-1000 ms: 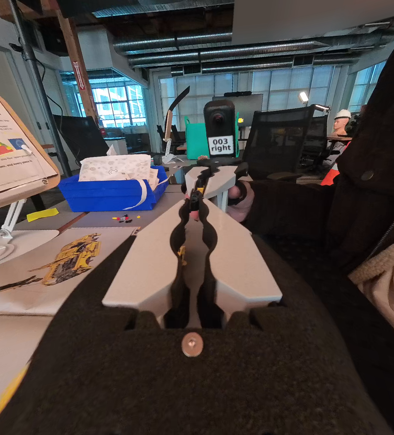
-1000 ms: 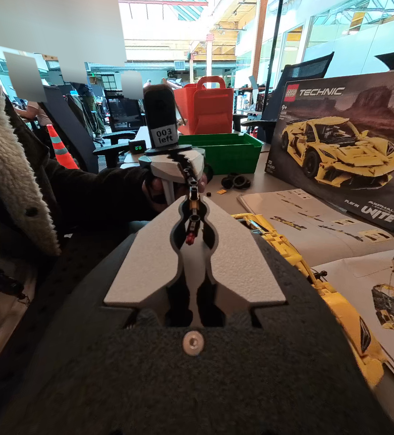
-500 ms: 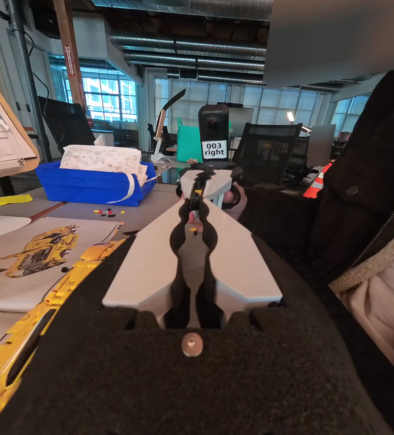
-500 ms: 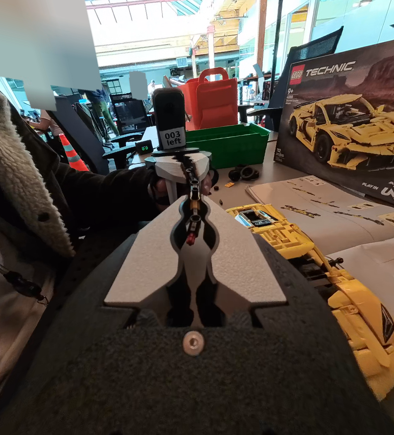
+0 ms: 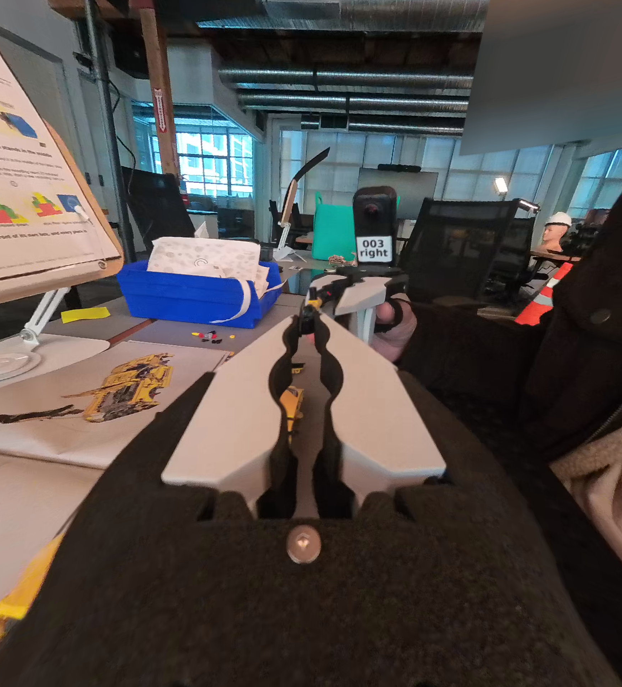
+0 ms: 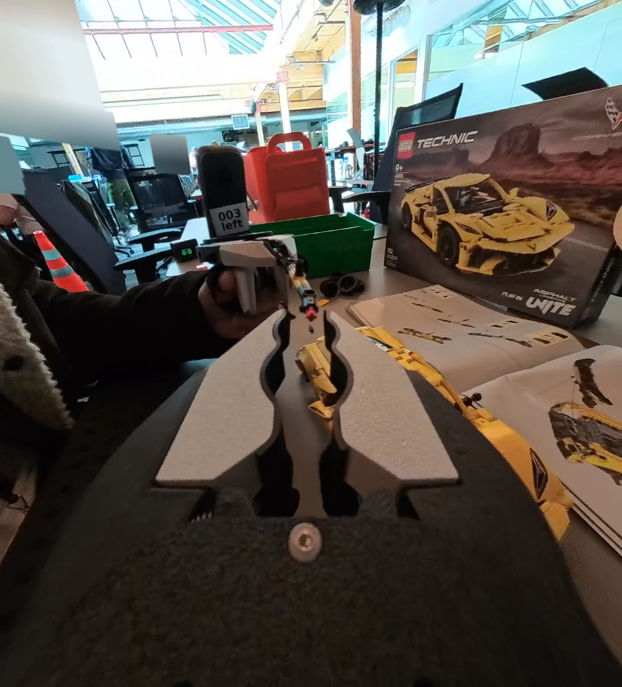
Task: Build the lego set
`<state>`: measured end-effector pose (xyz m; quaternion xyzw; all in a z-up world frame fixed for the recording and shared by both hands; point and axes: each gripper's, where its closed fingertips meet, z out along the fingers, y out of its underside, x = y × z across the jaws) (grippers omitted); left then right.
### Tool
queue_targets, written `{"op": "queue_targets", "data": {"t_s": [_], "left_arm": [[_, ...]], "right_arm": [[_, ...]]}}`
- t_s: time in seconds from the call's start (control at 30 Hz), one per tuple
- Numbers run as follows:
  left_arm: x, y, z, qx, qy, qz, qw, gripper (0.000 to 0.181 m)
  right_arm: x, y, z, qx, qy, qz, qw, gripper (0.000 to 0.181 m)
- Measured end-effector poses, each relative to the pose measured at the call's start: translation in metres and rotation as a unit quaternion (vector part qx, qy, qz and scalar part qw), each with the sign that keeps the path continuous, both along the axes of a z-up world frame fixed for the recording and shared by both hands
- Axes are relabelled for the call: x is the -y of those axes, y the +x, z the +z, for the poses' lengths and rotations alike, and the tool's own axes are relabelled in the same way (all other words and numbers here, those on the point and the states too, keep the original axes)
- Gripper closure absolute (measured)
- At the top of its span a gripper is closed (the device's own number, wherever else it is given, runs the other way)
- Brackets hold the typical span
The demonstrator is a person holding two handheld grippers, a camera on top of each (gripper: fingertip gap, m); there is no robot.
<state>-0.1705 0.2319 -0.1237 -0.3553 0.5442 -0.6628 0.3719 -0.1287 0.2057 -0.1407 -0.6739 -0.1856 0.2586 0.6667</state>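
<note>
The left gripper [image 6: 294, 273] is clamped on a thin black-and-yellow axle assembly with a red tip [image 6: 303, 293]. Its long axis points at the right gripper [image 6: 305, 319], whose fingers stand apart just short of the tip, above the yellow lego car [image 6: 502, 427].

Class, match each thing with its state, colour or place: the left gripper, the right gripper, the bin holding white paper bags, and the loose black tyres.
Column 1:
1. left gripper
2. right gripper
3. bin holding white paper bags
4. loose black tyres

Column 2:
A. blue
B. open
C. just in front of the green bin
D. shut on the thin rod

Pairs: 1-D, 2-B, 3-A, 4-C
</note>
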Motion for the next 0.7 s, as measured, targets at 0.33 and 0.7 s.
{"op": "queue_targets", "data": {"t_s": [0.33, 0.7], "left_arm": [[0.015, 0.004, -0.008, -0.028, -0.023, -0.040, 0.999, 0.165], [0.034, 0.009, -0.019, -0.056, -0.032, -0.081, 0.995, 0.165]], "right_arm": [[0.000, -0.007, 0.003, -0.015, -0.005, 0.022, 1.000, 0.175], [-0.004, -0.039, -0.010, -0.020, -0.053, 0.077, 0.995, 0.176]]}}
